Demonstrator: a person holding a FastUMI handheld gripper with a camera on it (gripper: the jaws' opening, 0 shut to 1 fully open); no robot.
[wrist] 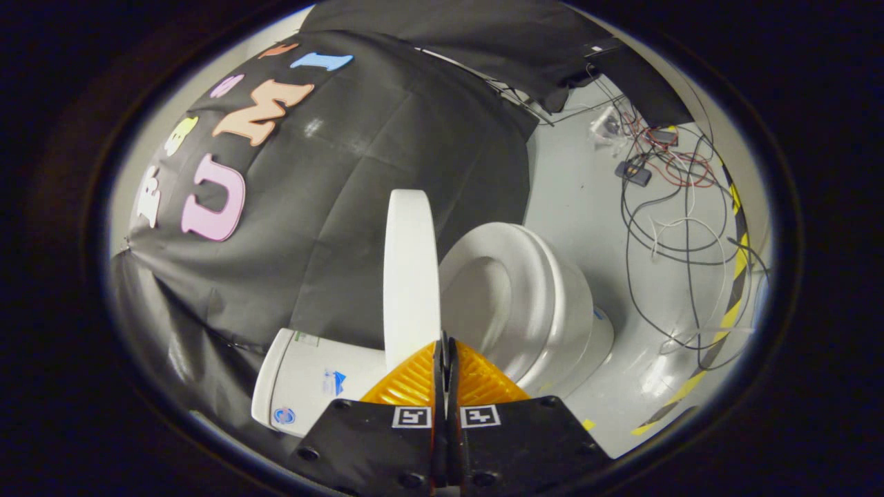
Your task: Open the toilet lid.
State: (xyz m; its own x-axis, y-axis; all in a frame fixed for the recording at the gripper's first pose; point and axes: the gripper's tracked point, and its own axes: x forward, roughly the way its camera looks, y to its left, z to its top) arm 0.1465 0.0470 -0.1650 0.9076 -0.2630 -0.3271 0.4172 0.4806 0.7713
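White and glossy, the toilet lid [411, 276] stands raised, seen edge-on as a narrow upright slab just ahead of the fingertips. Beside it the seat [532, 276] rings the open bowl [483, 304], and on the lid's other side the cistern [311, 379] lies against the black cloth wall [359, 207]. The toilet stands on a pale grey floor [573, 200].

The hand-held gripper [445, 345] points along the lid's edge, its two fingers pressed together with hardly a slit between them and nothing held; their tips sit at the foot of the lid, whether touching it cannot be told.

Beyond the bowl, loose cables [670, 228] sprawl over the floor, and yellow-and-black striped tape [732, 304] curves past them.
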